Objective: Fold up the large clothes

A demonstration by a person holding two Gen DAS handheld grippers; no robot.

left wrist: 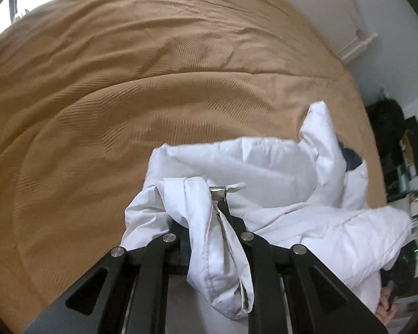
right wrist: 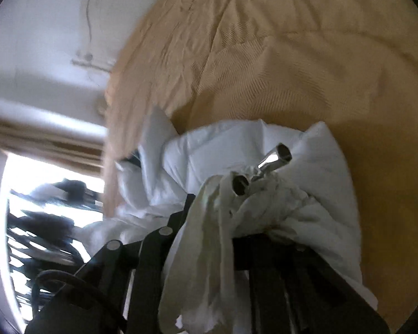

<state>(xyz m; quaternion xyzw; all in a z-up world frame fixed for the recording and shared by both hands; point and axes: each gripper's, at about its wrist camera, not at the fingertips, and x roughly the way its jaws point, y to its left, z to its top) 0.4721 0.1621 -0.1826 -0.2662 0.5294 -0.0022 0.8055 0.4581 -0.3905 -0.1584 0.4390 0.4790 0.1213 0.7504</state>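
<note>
A white padded garment (left wrist: 278,172) lies bunched at the lower centre of the frame on a bed spread with a tan cover (left wrist: 125,83). The left gripper (left wrist: 206,190) has its jaws nearly closed, a fold of the white cloth pinched between them and spilling down over the black linkage. In the right wrist view the right gripper (right wrist: 262,169) likewise clamps a gathered edge of the garment (right wrist: 209,150), its metal fingertips (right wrist: 281,153) close together. A white wall (left wrist: 320,0) stands at upper right, a bright window (right wrist: 41,181) at lower left.
</note>
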